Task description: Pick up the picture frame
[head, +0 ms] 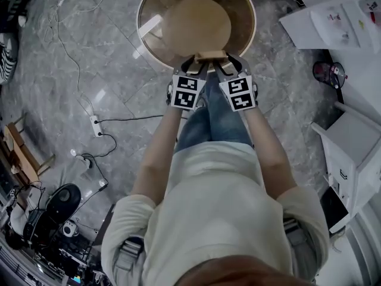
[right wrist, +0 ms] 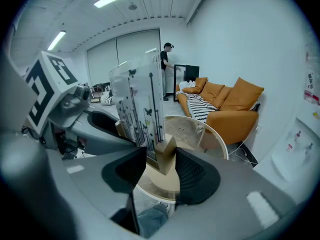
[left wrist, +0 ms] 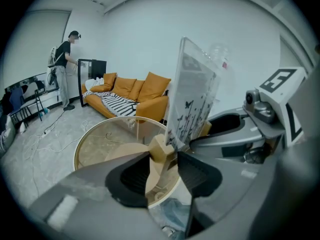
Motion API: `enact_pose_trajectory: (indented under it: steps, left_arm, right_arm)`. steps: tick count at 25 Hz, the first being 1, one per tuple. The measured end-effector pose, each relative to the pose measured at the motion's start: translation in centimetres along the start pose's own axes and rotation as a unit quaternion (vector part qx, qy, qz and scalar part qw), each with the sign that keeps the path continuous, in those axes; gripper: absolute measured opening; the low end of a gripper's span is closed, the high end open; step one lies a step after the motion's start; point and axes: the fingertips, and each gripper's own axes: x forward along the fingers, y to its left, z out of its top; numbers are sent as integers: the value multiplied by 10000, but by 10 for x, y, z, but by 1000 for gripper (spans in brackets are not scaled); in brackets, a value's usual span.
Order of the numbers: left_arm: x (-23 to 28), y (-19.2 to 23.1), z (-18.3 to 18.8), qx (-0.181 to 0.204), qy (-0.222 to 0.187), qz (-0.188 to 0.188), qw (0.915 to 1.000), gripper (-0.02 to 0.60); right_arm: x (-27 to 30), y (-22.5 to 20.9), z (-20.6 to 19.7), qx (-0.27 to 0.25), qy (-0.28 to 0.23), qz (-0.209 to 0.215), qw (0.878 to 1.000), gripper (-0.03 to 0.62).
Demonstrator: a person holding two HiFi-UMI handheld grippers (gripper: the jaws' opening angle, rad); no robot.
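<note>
The picture frame (left wrist: 192, 99) is a clear panel printed with butterflies and stems, standing in a light wooden base (head: 209, 55). It hangs in the air above the round glass table (head: 149, 34). My left gripper (left wrist: 162, 171) is shut on one end of the wooden base, its dark pads pressing on the wood. My right gripper (right wrist: 160, 171) is shut on the other end of the base (right wrist: 165, 156), with the panel (right wrist: 137, 104) rising upright above it. In the head view the left gripper (head: 193, 64) and right gripper (head: 229, 63) sit side by side at the table's near rim.
An orange sofa (left wrist: 135, 91) with a striped throw stands behind the table. A person (left wrist: 64, 69) stands at the far wall. White cabinets (head: 351, 154) line the right side. Cables and a power strip (head: 95, 125) lie on the floor to the left.
</note>
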Motion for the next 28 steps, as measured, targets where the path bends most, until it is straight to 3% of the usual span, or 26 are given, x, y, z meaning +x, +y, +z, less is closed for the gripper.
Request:
enact_pose_trajectory:
  steps: [15,28]
  left_arm:
    - [-94,-34,6,120,-183,-41,9998,175]
    - [-150,-56,30,247,-518,-43,9983,175]
  right_arm:
    - [-80,55,23,-23,-296,-53,9995,183]
    - [-131,76,48,-198,-738,-29,9971,179]
